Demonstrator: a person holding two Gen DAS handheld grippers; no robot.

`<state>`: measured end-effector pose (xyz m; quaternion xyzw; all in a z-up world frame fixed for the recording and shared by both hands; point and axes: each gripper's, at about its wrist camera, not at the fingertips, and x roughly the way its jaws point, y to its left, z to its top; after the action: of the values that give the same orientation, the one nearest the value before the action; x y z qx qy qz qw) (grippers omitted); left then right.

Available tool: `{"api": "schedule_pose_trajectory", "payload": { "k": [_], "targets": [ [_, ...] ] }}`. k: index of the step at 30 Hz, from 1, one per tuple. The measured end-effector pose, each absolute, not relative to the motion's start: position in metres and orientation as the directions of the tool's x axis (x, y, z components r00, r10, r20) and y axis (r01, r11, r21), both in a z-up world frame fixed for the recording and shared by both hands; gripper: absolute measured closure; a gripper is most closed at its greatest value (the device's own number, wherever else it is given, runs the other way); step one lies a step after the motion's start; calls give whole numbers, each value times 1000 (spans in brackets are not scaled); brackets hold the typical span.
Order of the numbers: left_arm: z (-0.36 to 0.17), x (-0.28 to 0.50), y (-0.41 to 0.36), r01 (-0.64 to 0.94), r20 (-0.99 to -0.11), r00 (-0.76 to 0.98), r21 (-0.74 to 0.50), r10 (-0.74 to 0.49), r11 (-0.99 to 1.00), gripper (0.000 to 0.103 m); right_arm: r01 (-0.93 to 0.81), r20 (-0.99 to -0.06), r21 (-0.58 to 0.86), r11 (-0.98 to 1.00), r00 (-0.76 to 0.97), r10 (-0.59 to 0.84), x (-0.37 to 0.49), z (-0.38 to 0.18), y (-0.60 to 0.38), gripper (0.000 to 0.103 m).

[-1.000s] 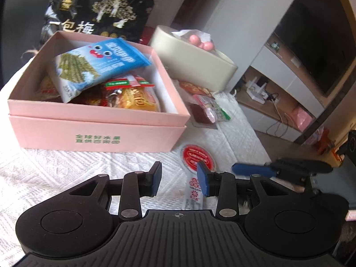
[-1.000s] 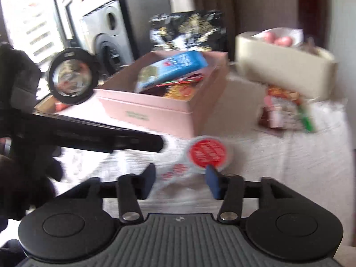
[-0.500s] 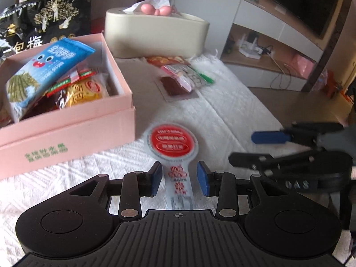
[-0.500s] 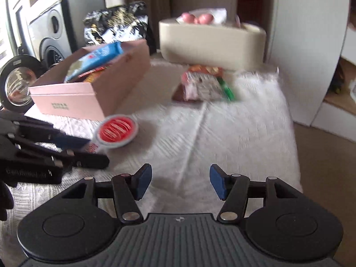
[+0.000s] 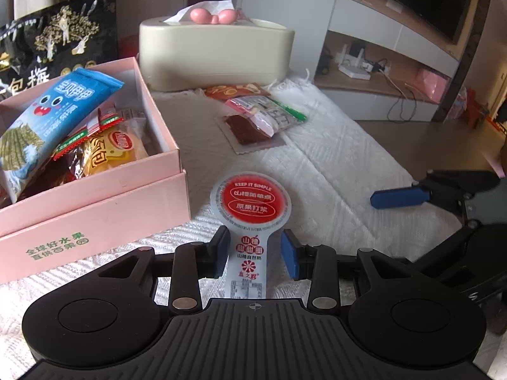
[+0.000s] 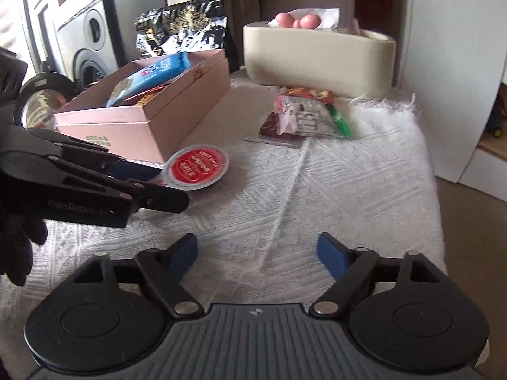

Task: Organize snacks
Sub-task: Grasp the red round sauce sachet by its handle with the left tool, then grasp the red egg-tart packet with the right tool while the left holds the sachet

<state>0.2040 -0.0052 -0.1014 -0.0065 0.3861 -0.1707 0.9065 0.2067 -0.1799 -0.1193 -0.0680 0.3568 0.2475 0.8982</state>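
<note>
A paddle-shaped snack packet with a round red label (image 5: 251,209) lies on the white cloth, its narrow stem between the fingers of my left gripper (image 5: 255,251). The jaws stand open on either side of the stem, apart from it. The same packet shows in the right wrist view (image 6: 196,166), with my left gripper (image 6: 152,186) around its stem. A pink box (image 5: 104,218) of snacks sits to the left. A small pile of snack packets (image 5: 256,117) lies further back. My right gripper (image 6: 257,253) is open and empty above the cloth.
A cream tissue box (image 5: 215,53) stands behind the pile. A black snack bag (image 5: 57,44) leans behind the pink box. The table's right edge (image 6: 440,209) drops to the floor. A speaker (image 6: 88,41) stands at the far left.
My left gripper swung right from the pink box and moved forward over the red-label packet's stem. My right gripper drew back and to the right and opened wider.
</note>
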Motion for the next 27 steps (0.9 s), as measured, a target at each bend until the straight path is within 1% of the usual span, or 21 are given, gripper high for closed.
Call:
{"api": "schedule_pose_trajectory", "payload": {
  "k": [1,3,5,6,7,8,10,13,16,19,21,24,26,27],
  "targets": [
    [-102,203,-5,308,-695,645,-143,-317,941,63,-510,-685,72,857,600,414,209,-119,-180,4],
    [-103,202,-3,312,-687,650,-149,-325,938,63,-541,-710,87,836,555,433,214,-117,-178,2],
    [-103,199,-2,319,-682,652,-150,-332,936,63,-568,-734,83,819,521,436,218,-113,-177,5],
    [-103,198,-2,323,-680,655,-143,-330,935,65,-561,-735,91,823,519,435,220,-110,-179,11],
    [-103,196,-3,323,-678,661,-129,-321,938,68,-541,-726,98,835,535,432,223,-106,-182,12],
    [-104,194,-4,318,-675,670,-115,-309,941,75,-521,-707,98,848,563,427,224,-100,-185,12],
    [-104,192,-2,321,-664,676,-126,-320,939,75,-470,-651,69,880,647,397,227,-86,-187,12],
    [-105,190,4,328,-647,670,-182,-365,927,75,-387,-576,57,921,740,346,244,-74,-181,12],
    [-107,187,10,330,-635,674,-198,-378,923,75,-353,-564,64,934,759,325,280,-72,-170,12],
    [-110,186,17,327,-617,678,-235,-400,916,75,-336,-542,24,941,787,295,317,-67,-150,12],
    [-112,185,18,323,-605,685,-247,-406,914,75,-306,-553,12,952,791,261,343,-68,-139,12],
    [-113,182,18,320,-595,695,-247,-404,915,75,-273,-601,28,962,764,234,379,-76,-127,12],
    [-113,182,18,319,-592,696,-253,-407,913,75,-264,-622,0,965,755,207,395,-86,-118,12],
    [-113,182,19,318,-591,695,-258,-410,912,75,-261,-626,-23,965,756,190,400,-91,-114,15]
  ]
}}
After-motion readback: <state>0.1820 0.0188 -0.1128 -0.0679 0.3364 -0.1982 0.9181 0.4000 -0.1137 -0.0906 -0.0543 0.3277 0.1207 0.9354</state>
